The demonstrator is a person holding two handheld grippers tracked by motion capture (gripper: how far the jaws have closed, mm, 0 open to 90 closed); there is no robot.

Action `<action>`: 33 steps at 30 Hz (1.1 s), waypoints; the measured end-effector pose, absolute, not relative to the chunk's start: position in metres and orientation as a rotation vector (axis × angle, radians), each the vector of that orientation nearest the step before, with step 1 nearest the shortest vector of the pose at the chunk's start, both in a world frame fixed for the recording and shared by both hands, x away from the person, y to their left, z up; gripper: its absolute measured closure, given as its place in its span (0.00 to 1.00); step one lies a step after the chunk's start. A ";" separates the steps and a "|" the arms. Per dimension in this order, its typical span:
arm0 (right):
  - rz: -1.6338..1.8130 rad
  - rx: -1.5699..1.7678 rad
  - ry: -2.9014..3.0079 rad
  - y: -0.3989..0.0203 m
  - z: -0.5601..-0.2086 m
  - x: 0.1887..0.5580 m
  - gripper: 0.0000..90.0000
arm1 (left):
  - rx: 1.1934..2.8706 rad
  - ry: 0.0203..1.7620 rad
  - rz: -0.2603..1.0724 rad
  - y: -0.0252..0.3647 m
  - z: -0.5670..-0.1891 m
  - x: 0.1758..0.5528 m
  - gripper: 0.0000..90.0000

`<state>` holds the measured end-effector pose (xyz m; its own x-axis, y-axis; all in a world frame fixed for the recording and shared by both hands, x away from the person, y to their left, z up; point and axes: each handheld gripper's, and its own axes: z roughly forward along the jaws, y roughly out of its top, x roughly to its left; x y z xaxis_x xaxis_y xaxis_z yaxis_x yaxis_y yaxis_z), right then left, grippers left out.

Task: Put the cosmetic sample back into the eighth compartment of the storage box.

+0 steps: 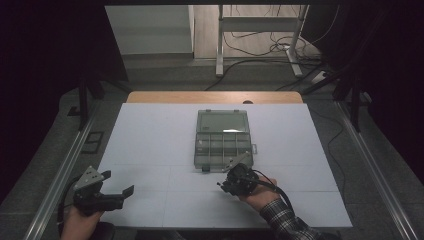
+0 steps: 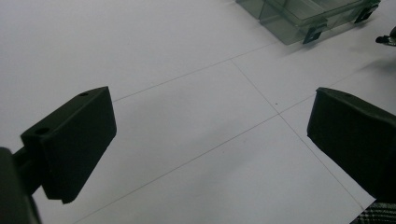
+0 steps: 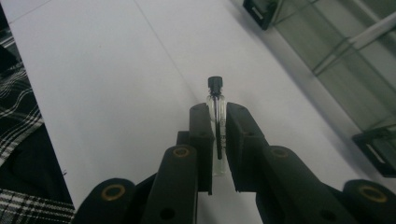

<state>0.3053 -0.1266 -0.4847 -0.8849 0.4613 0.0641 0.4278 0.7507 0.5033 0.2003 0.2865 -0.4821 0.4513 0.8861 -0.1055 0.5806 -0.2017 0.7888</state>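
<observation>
Between the right jaws: 1 small clear vial (image 3: 217,121) with a black cap, pinched at its body by the right gripper (image 3: 217,140), jaws pressed against the glass on both sides.
Vial axis: runs along the jaws, cap end poking out past the tips, base end down between them; a dark stem shows inside the glass.
Vial look: slim, transparent, liquid level too hard to tell; cap narrow and ribbed-looking.
Just ahead of the right gripper: the box (image 1: 223,139), a clear smoky organiser with its lid swung open away from the person and 2 rows of compartments exposed.
Key relation: the box lies forward and slightly left of the right gripper (image 1: 235,181) in the high view, near edge just beside the tips; I judge the vial is either bound for a compartment or fresh out of one, and cannot say which.
Nearer hand: the right one, by far; its holder's plaid sleeve (image 1: 287,222) comes in from the near edge.
Compartments: most look bare; contents too small to make out.
Latches: 2 dark ones on the box's near wall, close to the right tips.
Left gripper (image 1: 112,187): jaws spread wide, holding nothing, hovering over bare table (image 2: 187,121).
From the left gripper: the box (image 2: 303,14) sits well apart, ahead and to the right.
Risk, as I judge it: thin round glass in flat jaws could roll or slip if tilted.
</observation>
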 end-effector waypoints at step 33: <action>0.886 0.885 2.704 -0.159 -0.465 0.328 0.90 | 1.899 1.238 0.471 0.287 -0.482 0.201 0.02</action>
